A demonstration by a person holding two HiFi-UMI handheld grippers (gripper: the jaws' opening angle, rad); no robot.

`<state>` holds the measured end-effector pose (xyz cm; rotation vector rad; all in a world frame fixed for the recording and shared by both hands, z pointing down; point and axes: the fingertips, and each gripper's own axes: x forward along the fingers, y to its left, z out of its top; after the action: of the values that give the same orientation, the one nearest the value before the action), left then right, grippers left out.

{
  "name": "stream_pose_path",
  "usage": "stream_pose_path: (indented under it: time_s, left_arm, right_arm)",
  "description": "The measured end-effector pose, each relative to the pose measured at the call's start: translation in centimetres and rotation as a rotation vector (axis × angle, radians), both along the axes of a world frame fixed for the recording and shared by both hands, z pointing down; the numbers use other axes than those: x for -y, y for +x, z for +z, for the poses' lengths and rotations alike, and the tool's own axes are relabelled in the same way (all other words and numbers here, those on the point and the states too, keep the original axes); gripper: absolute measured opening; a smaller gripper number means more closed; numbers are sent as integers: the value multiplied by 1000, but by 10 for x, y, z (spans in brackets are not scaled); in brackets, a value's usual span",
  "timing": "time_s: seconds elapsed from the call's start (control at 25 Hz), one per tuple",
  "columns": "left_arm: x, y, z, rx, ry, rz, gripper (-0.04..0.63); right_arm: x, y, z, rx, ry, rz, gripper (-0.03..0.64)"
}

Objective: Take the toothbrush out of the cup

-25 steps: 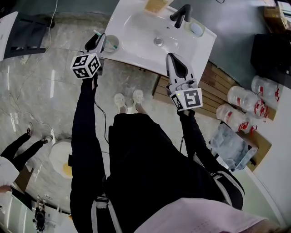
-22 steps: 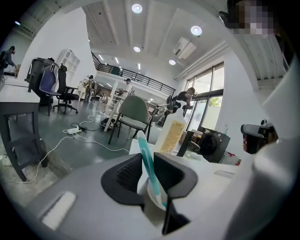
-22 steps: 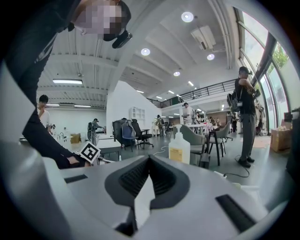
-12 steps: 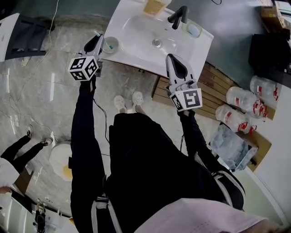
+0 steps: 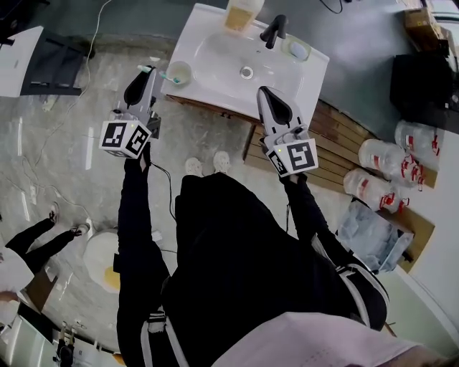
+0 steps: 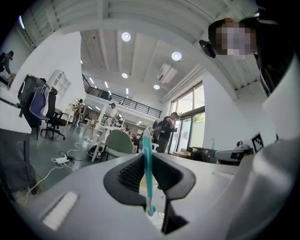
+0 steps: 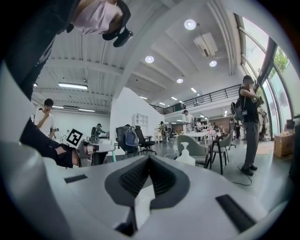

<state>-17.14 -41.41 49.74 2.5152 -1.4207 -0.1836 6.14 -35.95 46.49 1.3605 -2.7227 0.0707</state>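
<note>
A teal toothbrush (image 6: 147, 174) with a white head stands upright between the left gripper's dark pads, which have just closed on it. Its rounded lower end hangs free. In the head view the left gripper (image 5: 147, 73) hovers just left of the pale cup (image 5: 178, 72), which stands on the left front corner of the white sink (image 5: 215, 61). The toothbrush (image 5: 166, 76) lies across the gripper's tip toward the cup. My right gripper (image 5: 262, 93) is over the sink's front edge, shut, with nothing between its jaws (image 7: 149, 159).
A black faucet (image 5: 272, 30), a yellowish container (image 5: 241, 12) and a soap dish (image 5: 295, 49) sit at the sink's back. Wooden slats (image 5: 344, 140) and large water bottles (image 5: 380, 154) are on the right. Another person's legs (image 5: 39, 244) and cables are on the floor at left.
The left gripper has closed on the toothbrush and lifted it away from the cup, coming nearer the camera. The right gripper has risen slightly.
</note>
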Motion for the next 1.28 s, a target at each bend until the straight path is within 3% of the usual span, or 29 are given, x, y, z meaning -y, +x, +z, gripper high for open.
stream_pose_path:
  time_s: [0.2, 0.52, 0.84, 1.28]
  left_arm:
    - [-60, 0, -56, 23, 53, -35, 58]
    - [-131, 3, -104, 43, 98, -76, 57]
    - [-180, -4, -135, 46, 142, -99, 57]
    - [-234, 7, -153, 85, 154, -57, 57]
  right_arm:
    - [-28, -13, -27, 31, -10, -33, 0]
    - [-75, -14, -78, 72, 66, -24, 0]
    - [-111, -1, -103, 83, 106, 4, 0]
    - [-149, -2, -121, 101, 126, -6, 0]
